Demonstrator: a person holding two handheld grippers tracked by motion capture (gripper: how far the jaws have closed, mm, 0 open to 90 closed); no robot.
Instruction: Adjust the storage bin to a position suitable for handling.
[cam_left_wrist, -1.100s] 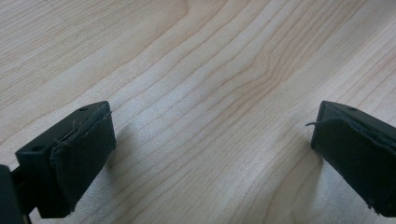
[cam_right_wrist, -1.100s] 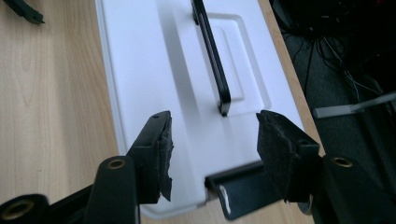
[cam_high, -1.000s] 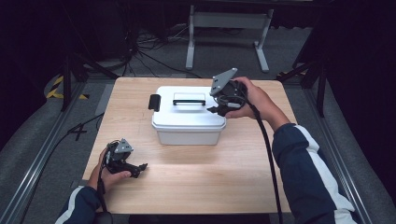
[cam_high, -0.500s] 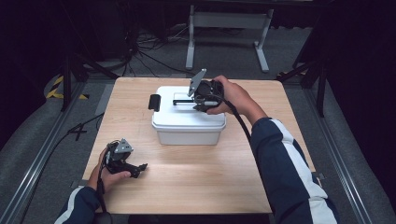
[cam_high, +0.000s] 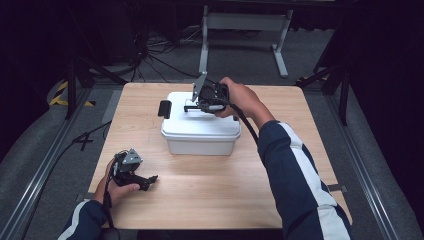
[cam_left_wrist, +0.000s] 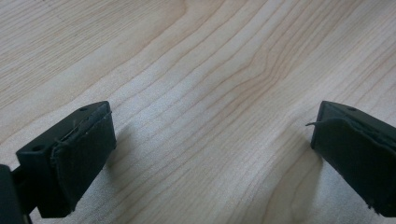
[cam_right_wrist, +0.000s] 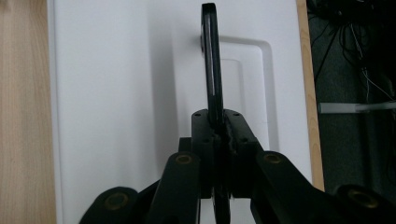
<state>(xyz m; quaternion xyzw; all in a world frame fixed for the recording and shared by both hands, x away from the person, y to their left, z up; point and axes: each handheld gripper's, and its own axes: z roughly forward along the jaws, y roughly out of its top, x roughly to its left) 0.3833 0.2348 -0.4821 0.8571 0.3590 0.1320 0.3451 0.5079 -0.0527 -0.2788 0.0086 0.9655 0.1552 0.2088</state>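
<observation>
White plastic: the storage box (cam_high: 200, 132) sits directly under the right gripper (cam_right_wrist: 217, 140), its black carry handle (cam_right_wrist: 211, 60) standing on edge between the jaws.
Right jaws: they have just been closing – pads now pinch the handle's near end.
Left gripper (cam_high: 145, 180): jaws wide, nothing between them (bare wooden table (cam_left_wrist: 210, 70) ahead).
Risk: a thin, end-on pinch – the handle may twist out, or the box may swing.

We see a white lidded plastic box (cam_high: 200, 131) sitting square on the wooden table, toward its far middle. Its black carry handle (cam_right_wrist: 211, 60) stands upright, edge-on, above the recessed panel in the lid (cam_right_wrist: 116, 93). A black latch (cam_high: 164, 108) shows on its left end.
</observation>
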